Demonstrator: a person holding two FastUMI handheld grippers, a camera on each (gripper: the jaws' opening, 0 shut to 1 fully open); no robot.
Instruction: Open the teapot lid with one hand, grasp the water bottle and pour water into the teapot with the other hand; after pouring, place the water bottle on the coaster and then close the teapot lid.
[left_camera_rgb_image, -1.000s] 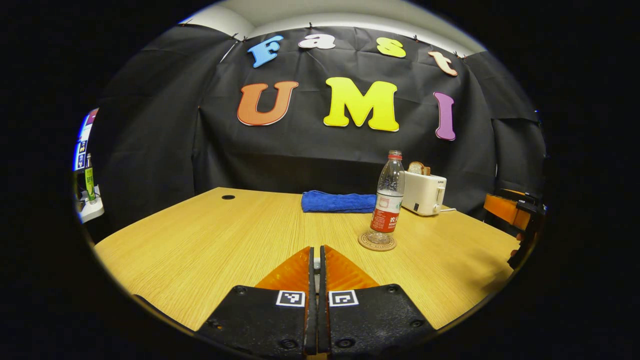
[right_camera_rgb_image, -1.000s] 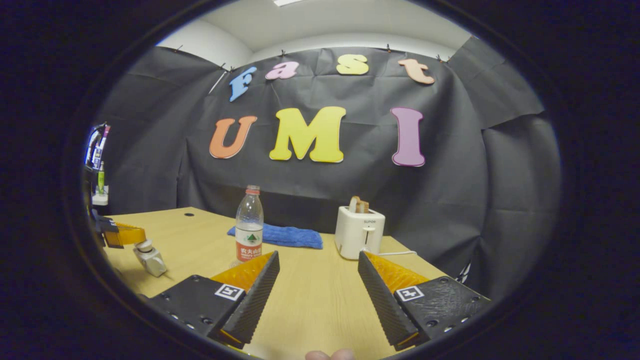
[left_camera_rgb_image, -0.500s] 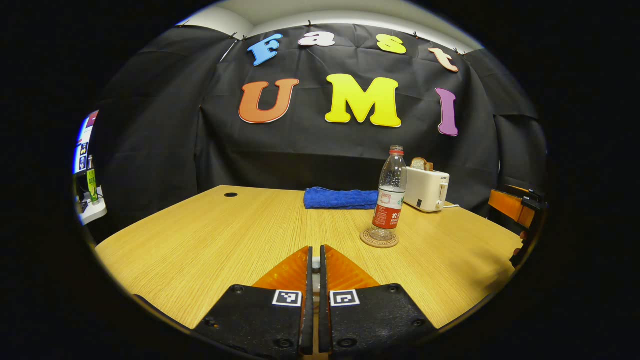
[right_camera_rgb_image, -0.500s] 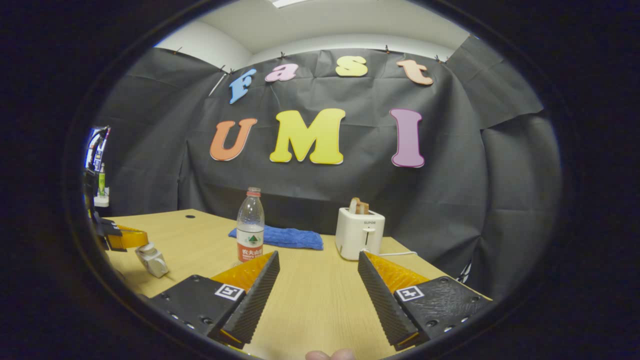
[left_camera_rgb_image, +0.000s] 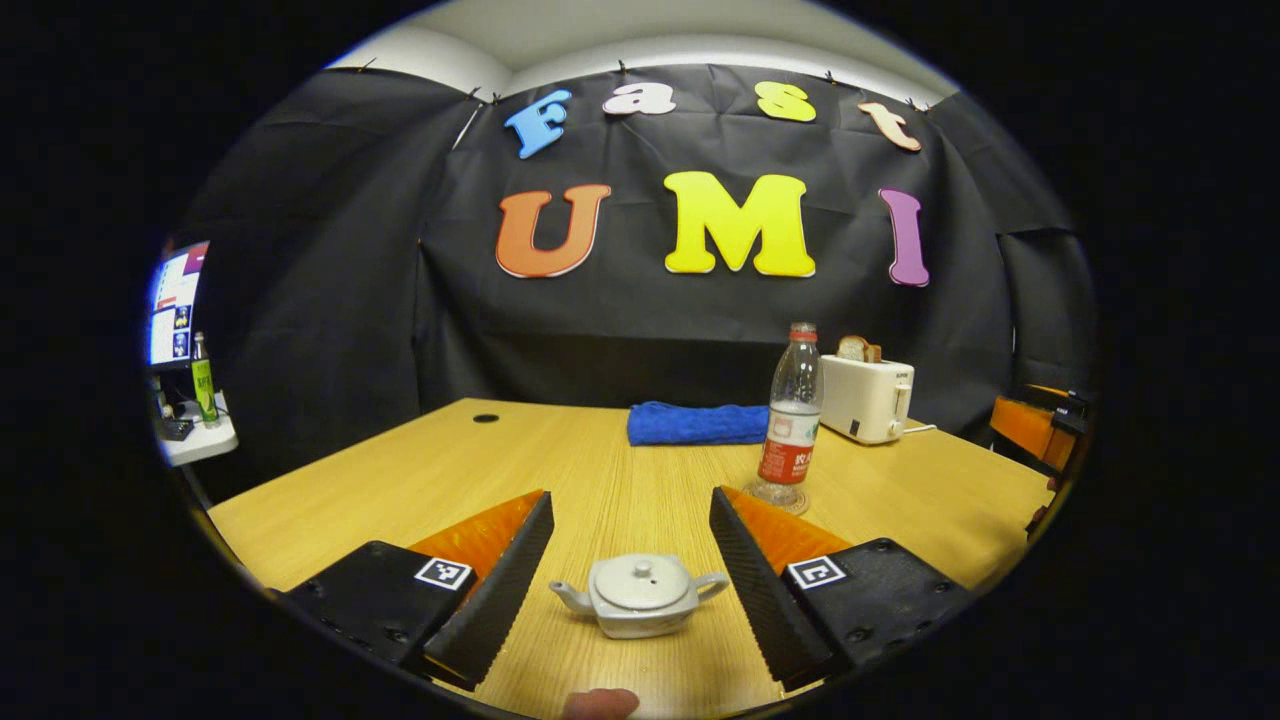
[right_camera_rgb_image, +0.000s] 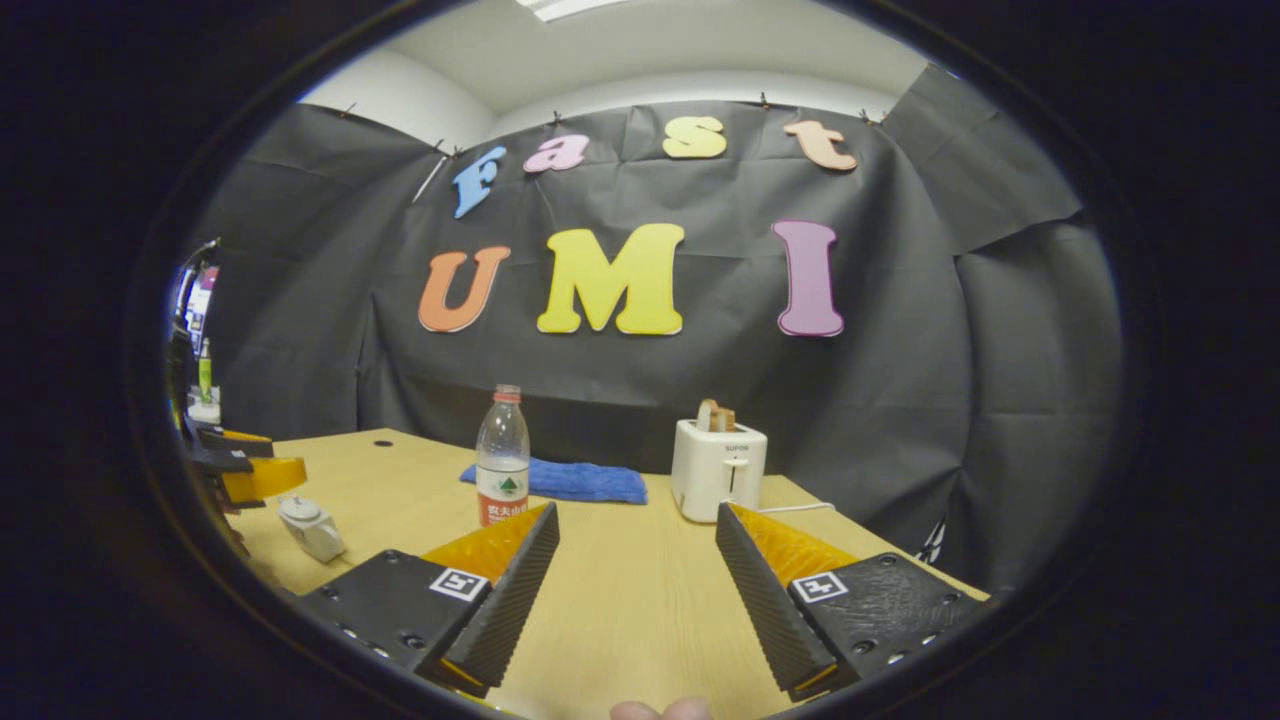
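A small white teapot (left_camera_rgb_image: 640, 597) sits on the wooden table (left_camera_rgb_image: 420, 480) with its lid on, spout pointing left. My left gripper (left_camera_rgb_image: 630, 495) is open, its fingers wide on either side of the teapot and not touching it. A clear water bottle (left_camera_rgb_image: 795, 420) with a red label and cap stands upright on a round coaster (left_camera_rgb_image: 797, 502), beyond the right finger. My right gripper (right_camera_rgb_image: 637, 507) is open over bare table with nothing between its fingers. From there the bottle (right_camera_rgb_image: 502, 455) is ahead to the left, and the teapot (right_camera_rgb_image: 312, 525) sits below the left gripper (right_camera_rgb_image: 245, 470).
A folded blue towel (left_camera_rgb_image: 695, 423) lies at the back of the table. A white toaster (left_camera_rgb_image: 868, 398) holding bread stands at the back right, its cord trailing right. The right gripper (left_camera_rgb_image: 1030, 425) hangs at the table's right edge. A person's fingertip (left_camera_rgb_image: 600, 703) shows at the bottom.
My left gripper has gone from shut to open and pulled back, so the teapot with its lid on now shows between its fingers. The right gripper has stayed open and barely moved.
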